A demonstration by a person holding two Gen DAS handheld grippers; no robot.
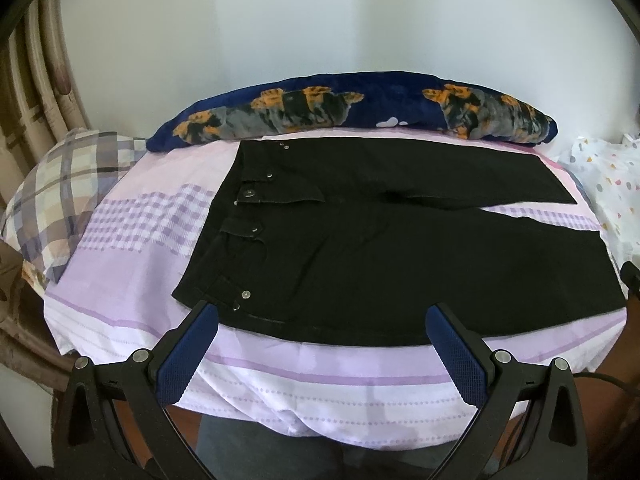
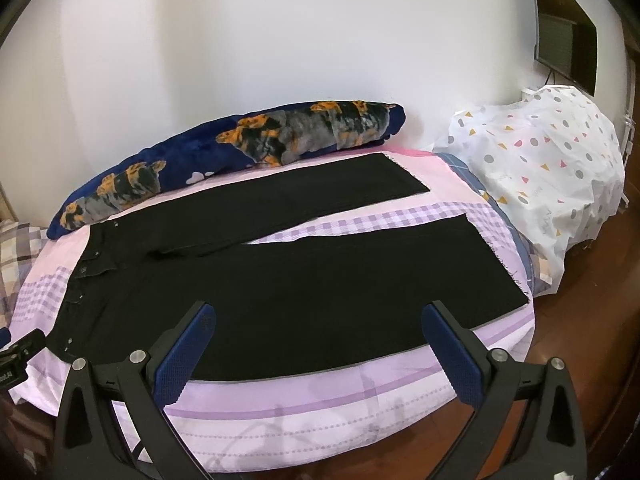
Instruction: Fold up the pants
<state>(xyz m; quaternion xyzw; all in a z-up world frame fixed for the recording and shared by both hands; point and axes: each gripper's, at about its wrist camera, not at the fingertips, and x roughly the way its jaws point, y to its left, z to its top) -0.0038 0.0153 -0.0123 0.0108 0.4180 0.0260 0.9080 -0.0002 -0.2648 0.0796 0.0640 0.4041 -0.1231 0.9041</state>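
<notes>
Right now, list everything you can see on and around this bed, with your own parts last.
pants: one, black, spread flat on the sheet, legs apart
sheet: one, pink and purple, covering the bed
blanket: one, navy with orange print, rolled along the wall behind the pants
pillow: one, plaid, past the waist end
bag: one, white with coloured shapes, past the leg ends
screen: one, dark, on the wall above the bag
left claw: open, over the near waist edge
right claw: open, over the near leg
</notes>
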